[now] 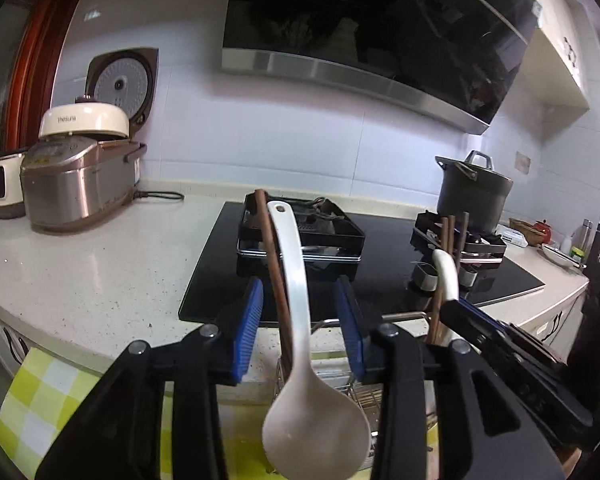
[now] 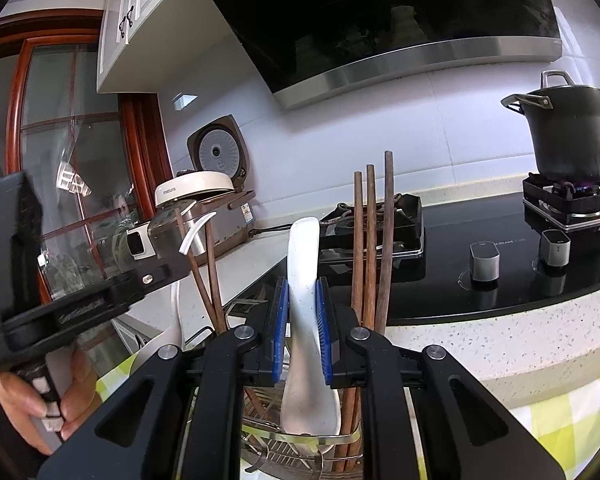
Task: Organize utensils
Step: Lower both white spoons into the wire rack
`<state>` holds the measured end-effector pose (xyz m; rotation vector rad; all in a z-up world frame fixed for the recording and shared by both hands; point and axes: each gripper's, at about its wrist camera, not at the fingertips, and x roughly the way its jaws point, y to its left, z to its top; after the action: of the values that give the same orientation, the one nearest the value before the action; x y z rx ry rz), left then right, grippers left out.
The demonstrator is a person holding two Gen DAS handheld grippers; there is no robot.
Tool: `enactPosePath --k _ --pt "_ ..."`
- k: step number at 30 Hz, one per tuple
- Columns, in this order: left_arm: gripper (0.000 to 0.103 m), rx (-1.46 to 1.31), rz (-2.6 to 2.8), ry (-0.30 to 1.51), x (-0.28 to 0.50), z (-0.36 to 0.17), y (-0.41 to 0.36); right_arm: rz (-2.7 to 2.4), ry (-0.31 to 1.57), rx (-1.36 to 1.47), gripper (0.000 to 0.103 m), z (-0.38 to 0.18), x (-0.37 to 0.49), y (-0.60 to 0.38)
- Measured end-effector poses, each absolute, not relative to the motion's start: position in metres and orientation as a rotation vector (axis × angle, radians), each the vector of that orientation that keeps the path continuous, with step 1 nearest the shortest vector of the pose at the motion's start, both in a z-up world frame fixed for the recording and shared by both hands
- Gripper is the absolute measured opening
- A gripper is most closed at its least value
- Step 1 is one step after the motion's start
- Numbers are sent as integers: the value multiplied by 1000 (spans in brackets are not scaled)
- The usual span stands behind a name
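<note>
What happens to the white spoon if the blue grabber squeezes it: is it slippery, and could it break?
The white spoon looks glossy like glazed ceramic, so it may slide between the right gripper pads. It keeps its curve, so it is probably stiff, not bendy. If ceramic, it could chip if dropped into the wire rack.

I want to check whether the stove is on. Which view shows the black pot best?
The right wrist view: the black pot stands large and sharp on its burner, with a bluish flame under it. In the left wrist view the pot is smaller, and chopstick tips block its base, so no flame shows.
</note>
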<state>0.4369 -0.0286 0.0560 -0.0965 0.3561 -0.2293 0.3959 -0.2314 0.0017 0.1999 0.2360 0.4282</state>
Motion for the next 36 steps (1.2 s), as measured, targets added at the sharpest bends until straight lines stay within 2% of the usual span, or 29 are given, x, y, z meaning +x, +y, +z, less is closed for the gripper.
enactPosePath --k 2,3,4,5,15,22,26,36 --pt "33 -72 -232 390 444 58 -32 430 234 196 14 3 395 -231" --pt "19 -58 -237 405 447 58 -34 430 233 194 14 3 395 -231" --pt "12 -45 -240 422 450 58 -35 429 233 195 14 4 395 -232" --pt "10 -41 -242 426 450 57 -36 428 234 196 14 4 395 -232" --pt "8 -156 -214 208 424 72 -26 428 233 210 14 4 394 -234" --pt "8 -177 -157 92 416 63 -44 432 230 214 14 5 391 -238" --pt "9 -136 -132 79 418 62 -60 439 227 221 14 4 391 -243" --pt "10 -175 -87 191 442 37 -49 462 243 233 14 -3 395 -246"
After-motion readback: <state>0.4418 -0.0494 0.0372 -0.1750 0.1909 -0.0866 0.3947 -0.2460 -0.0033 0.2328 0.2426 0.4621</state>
